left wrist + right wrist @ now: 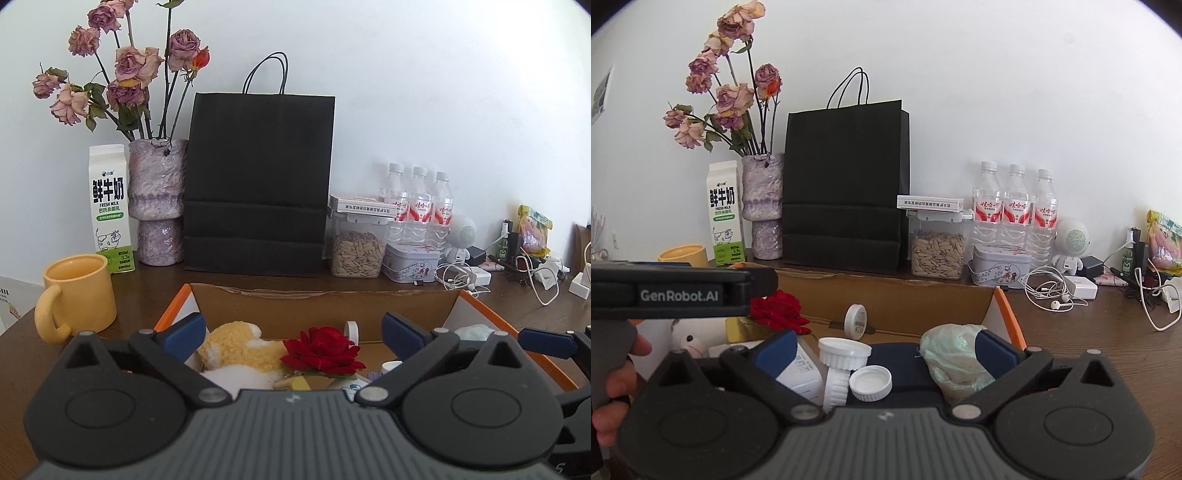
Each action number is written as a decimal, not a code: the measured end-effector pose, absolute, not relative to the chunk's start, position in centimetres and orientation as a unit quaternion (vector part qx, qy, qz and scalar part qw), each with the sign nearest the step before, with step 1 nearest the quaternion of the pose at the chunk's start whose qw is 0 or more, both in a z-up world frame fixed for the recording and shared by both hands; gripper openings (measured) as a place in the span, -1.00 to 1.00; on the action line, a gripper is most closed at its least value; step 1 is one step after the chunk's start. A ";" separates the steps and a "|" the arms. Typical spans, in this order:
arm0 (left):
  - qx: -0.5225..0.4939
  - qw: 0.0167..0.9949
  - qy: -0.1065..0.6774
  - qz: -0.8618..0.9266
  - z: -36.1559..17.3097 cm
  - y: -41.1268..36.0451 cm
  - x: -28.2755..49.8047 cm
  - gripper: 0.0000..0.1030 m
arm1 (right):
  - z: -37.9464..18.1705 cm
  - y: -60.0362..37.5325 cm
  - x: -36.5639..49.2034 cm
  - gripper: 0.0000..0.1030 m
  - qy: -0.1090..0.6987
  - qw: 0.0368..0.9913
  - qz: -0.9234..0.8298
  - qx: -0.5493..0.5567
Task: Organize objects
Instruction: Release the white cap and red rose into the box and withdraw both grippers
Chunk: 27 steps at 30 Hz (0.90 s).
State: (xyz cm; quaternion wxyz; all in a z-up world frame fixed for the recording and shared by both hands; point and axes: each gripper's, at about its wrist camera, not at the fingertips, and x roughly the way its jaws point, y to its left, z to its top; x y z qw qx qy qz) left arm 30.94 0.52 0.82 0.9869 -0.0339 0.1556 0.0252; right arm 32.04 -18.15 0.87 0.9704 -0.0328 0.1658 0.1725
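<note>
An open cardboard box with orange edges sits on the wooden desk in front of me. It holds a red rose, a yellow and white plush toy, white caps and other small items. My left gripper is open and empty above the box's left half. In the right wrist view the box holds white caps, a white bottle and a pale crumpled bag. My right gripper is open and empty above them; its right finger is close to the bag.
Behind the box stand a yellow mug, a milk carton, a vase of dried roses, a black paper bag, a seed jar, a tin, three water bottles, and cables at right.
</note>
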 end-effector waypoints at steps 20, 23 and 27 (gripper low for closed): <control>-0.037 0.991 0.124 0.027 0.8 1.0 27.9 1.00 | 1.6 -18.3 29.3 1.00 0.126 0.976 0.171 -0.044; -0.033 0.992 0.122 0.030 0.7 1.0 27.0 1.00 | 1.7 -18.5 28.8 1.00 0.126 0.976 0.173 -0.043; -0.023 0.992 0.124 0.031 0.4 0.8 25.8 1.00 | 1.5 -18.9 27.9 1.00 0.127 0.976 0.174 -0.041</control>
